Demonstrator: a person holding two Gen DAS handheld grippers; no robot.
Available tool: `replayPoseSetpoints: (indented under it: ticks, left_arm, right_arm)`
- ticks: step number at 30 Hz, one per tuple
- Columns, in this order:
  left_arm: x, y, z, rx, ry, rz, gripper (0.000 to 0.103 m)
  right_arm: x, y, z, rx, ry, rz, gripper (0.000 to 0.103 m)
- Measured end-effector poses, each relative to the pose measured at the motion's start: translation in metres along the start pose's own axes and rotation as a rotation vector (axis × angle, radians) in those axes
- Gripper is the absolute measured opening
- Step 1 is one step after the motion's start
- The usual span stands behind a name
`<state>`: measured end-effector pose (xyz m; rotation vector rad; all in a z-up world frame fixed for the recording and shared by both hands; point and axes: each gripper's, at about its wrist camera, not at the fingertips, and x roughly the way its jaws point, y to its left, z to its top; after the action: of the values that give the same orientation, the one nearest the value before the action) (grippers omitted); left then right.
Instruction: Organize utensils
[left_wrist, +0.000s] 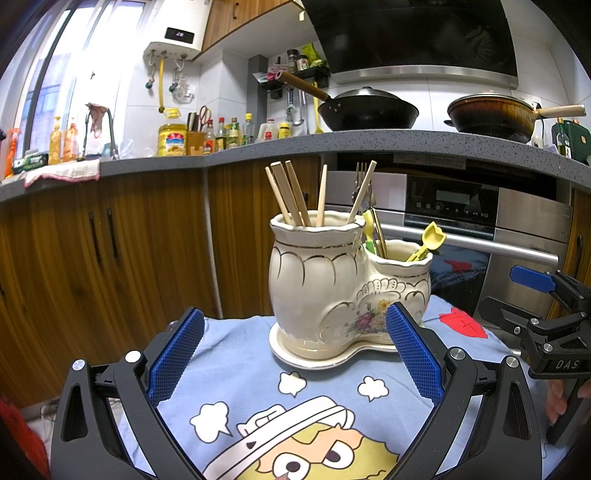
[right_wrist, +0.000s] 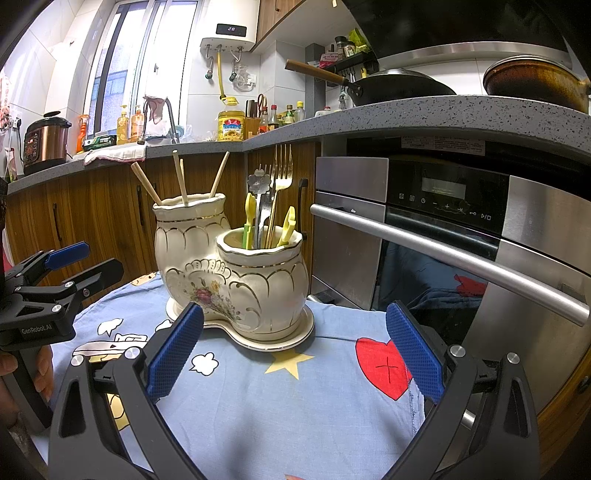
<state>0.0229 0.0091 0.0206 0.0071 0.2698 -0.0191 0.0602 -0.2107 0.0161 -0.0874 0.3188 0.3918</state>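
While both claws hang low over the blue cloth (right_wrist: 258, 406), the left gripper (left_wrist: 295, 354) and right gripper (right_wrist: 291, 354) are wide apart, holding nothing. At twelve o'clock the holder (left_wrist: 332, 288) stands upright, with chopsticks (left_wrist: 291, 194) and forks (right_wrist: 280, 173) inside.

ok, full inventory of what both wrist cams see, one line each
ceramic holder: 1, cream with gold trim, two joined pots on a saucer, on the cloth
chopsticks: about five, wooden, in the taller pot
forks: at least two, gold-toned, in the shorter pot
yellow utensils: at least two, in the shorter pot
tablecloth: 1, blue, cartoon print
oven: 1, steel and black, behind the table
woks: 2, black and brown, on the counter
left tongs: blue pads, open, empty
right tongs: blue pads, open, empty
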Motion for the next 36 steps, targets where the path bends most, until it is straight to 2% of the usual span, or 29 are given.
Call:
replayPoseSetpoints:
  ticks: [36]
  left_arm:
    - [0.0024, -0.0015, -0.0011, -0.003, 0.004, 0.0, 0.098]
  right_arm:
    - [0.0005, 0.0002, 0.0, -0.002, 0.003, 0.0, 0.098]
